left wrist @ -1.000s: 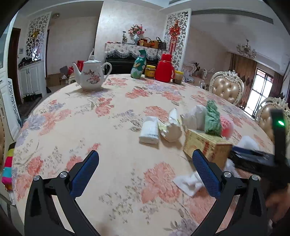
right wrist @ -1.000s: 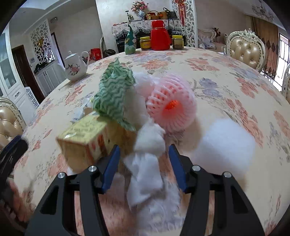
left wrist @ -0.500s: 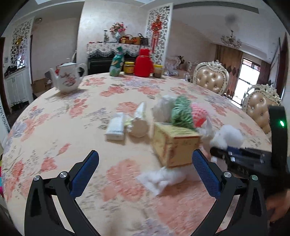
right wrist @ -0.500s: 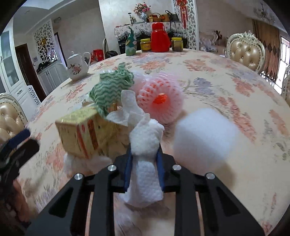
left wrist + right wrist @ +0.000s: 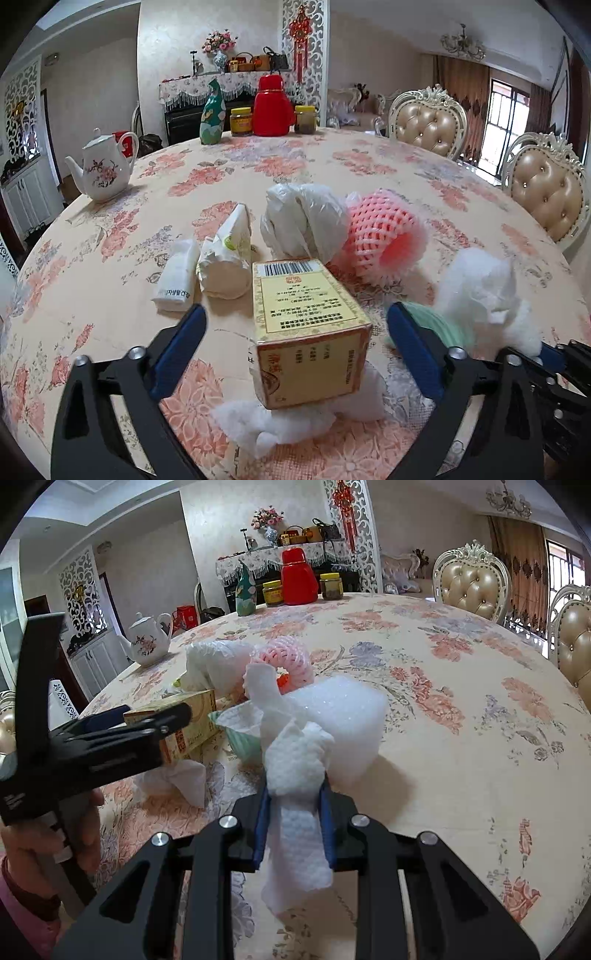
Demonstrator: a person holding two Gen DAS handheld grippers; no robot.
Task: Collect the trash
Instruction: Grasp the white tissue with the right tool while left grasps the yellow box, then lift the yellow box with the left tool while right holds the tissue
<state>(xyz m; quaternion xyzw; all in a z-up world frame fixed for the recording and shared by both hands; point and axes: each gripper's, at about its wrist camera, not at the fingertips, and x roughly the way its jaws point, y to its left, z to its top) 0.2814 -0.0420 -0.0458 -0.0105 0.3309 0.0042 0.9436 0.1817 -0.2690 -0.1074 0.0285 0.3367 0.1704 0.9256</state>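
My right gripper (image 5: 294,794) is shut on a white paper towel (image 5: 295,771) and holds it above the table; the towel also shows in the left wrist view (image 5: 480,295). My left gripper (image 5: 295,328) is open, its fingers on either side of a yellow box (image 5: 306,328), which also shows in the right wrist view (image 5: 192,720). Around the box lie a pink foam net (image 5: 380,236), a white plastic bag (image 5: 303,221), a crumpled wrapper (image 5: 225,258), a tissue pack (image 5: 177,277), a green cloth (image 5: 243,738) and a white foam block (image 5: 343,720). A crumpled tissue (image 5: 280,424) lies under the box.
The round table (image 5: 406,170) has a floral cloth. A teapot (image 5: 103,170) stands at far left. A red flask (image 5: 271,107), jars and a green bottle (image 5: 212,114) stand at the far edge. Padded chairs (image 5: 428,125) stand on the right.
My right gripper closed on the paper towel and lifted it. My left gripper moved forward until the yellow box sits between its open fingers.
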